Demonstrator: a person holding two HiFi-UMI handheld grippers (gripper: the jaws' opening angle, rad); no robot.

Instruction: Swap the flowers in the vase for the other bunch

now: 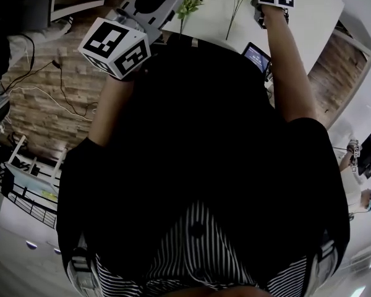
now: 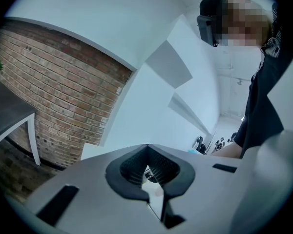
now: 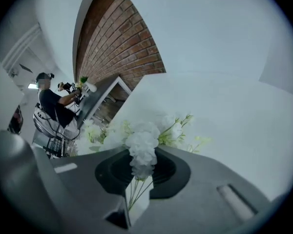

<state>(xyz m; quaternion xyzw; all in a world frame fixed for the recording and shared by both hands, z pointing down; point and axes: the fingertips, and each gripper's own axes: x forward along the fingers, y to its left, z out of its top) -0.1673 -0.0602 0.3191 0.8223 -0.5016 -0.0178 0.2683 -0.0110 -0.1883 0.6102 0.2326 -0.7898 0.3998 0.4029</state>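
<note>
- A person in a black top, seen from above, leans over a white table (image 1: pixel 309 17) with a tool in each hand.
- The right tongs (image 3: pixel 144 150) reach down onto the table. Their jaws are drawn in narrow, with the thin green stems (image 3: pixel 136 193) of a white flower bunch (image 3: pixel 141 143) running through the slit between them.
- The grip looks to sit on the stems rather than the blooms. That is probably so the petals are not crushed and the bunch can be lifted as one.
- Other white flowers with green leaves (image 3: pixel 178 128) lie on the table just beyond. I cannot tell which bunch belongs in the vase.
- The left tongs (image 2: pixel 147 147) are held up beside the person's chest, off the table. Their jaws are together with nothing between them, and they point out at a brick wall (image 2: pixel 63 91).
- That hand seems to be kept clear of the flowers and free to help later.
- No view shows the vase, so how far the swap has got is unclear.
</note>
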